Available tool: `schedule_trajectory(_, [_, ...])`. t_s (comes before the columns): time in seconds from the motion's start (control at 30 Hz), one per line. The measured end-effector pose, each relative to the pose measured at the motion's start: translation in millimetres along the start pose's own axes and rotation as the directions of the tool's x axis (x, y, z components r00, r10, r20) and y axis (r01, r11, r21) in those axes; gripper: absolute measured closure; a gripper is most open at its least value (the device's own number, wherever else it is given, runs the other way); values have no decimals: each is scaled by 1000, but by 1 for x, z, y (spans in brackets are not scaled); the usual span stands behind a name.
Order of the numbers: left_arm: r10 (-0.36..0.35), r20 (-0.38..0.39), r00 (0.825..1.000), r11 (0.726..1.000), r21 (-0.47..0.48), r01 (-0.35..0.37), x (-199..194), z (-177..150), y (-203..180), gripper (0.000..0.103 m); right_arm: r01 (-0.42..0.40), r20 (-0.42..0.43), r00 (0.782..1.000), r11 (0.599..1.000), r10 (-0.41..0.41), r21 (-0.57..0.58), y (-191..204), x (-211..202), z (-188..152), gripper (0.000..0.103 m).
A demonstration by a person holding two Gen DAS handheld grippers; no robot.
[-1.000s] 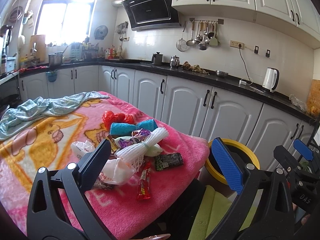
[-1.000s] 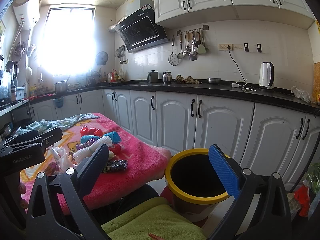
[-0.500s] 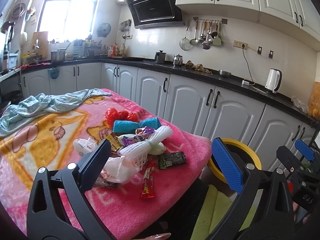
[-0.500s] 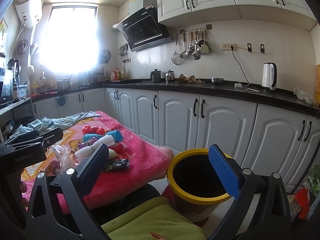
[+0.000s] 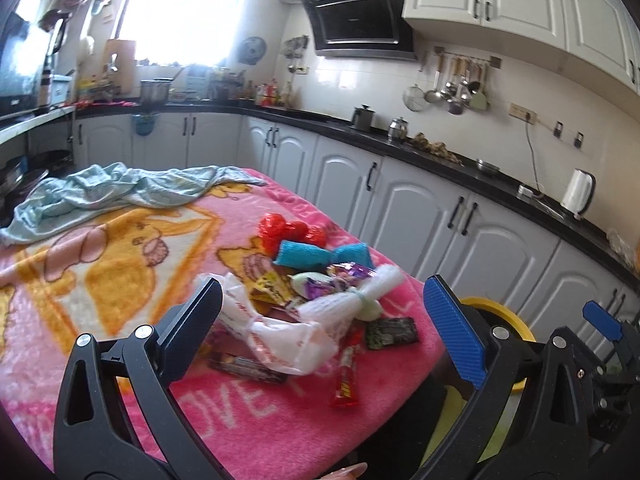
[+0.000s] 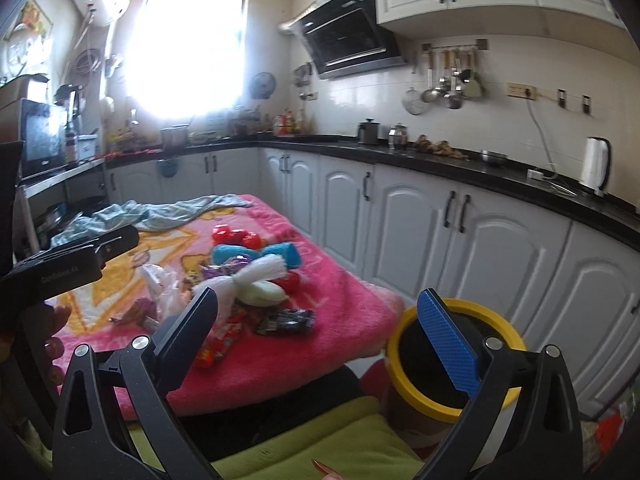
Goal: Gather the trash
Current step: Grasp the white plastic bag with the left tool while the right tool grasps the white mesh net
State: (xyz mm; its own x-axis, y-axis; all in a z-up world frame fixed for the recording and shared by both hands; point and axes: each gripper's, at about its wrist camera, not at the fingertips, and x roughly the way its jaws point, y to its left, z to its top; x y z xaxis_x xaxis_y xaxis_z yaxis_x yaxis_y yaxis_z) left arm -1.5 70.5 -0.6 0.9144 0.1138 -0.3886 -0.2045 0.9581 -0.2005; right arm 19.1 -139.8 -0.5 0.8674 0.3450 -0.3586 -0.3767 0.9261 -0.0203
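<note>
Trash (image 5: 320, 312) lies heaped on the near right part of a pink blanket (image 5: 120, 264), at about 12 o'clock from the left gripper (image 5: 320, 328), whose jaws are spread wide with nothing between them. Nearest in the heap is a red wrapper (image 5: 347, 372), then a white plastic bag (image 5: 280, 340) and a dark packet (image 5: 391, 332), with blue rolls (image 5: 320, 254) beyond. The right gripper (image 6: 320, 328) is likewise spread and empty; a yellow-rimmed bin (image 6: 404, 360) stands at its 2 o'clock, off the blanket's corner. A teal cloth (image 5: 120, 188) is crumpled at the far edge.

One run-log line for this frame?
left gripper: open, empty, facing trash pile | right gripper: open, empty | yellow-rimmed bin: beside table, nothing collected
</note>
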Motion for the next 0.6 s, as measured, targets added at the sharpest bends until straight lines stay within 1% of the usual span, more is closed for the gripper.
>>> schedule_trajectory(0.23, [54, 10, 999, 996, -65, -53, 3, 9, 28, 11, -78, -4, 997, 996, 78, -31, 22, 20, 15, 6])
schedule_trajectory(0.43, [96, -2, 995, 989, -111, -96, 9, 14, 54, 11, -141, -5, 990, 989, 141, -39, 38, 40, 30, 6])
schedule_trajectory(0.57, [109, -26, 994, 983, -147, -112, 20, 18, 73, 11, -170, -27, 985, 985, 169, -26, 44, 58, 38, 6])
schedule_trajectory(0.6, [115, -41, 992, 980, -157, -120, 24, 19, 79, 11, -169, -36, 985, 986, 168, -17, 44, 65, 40, 6])
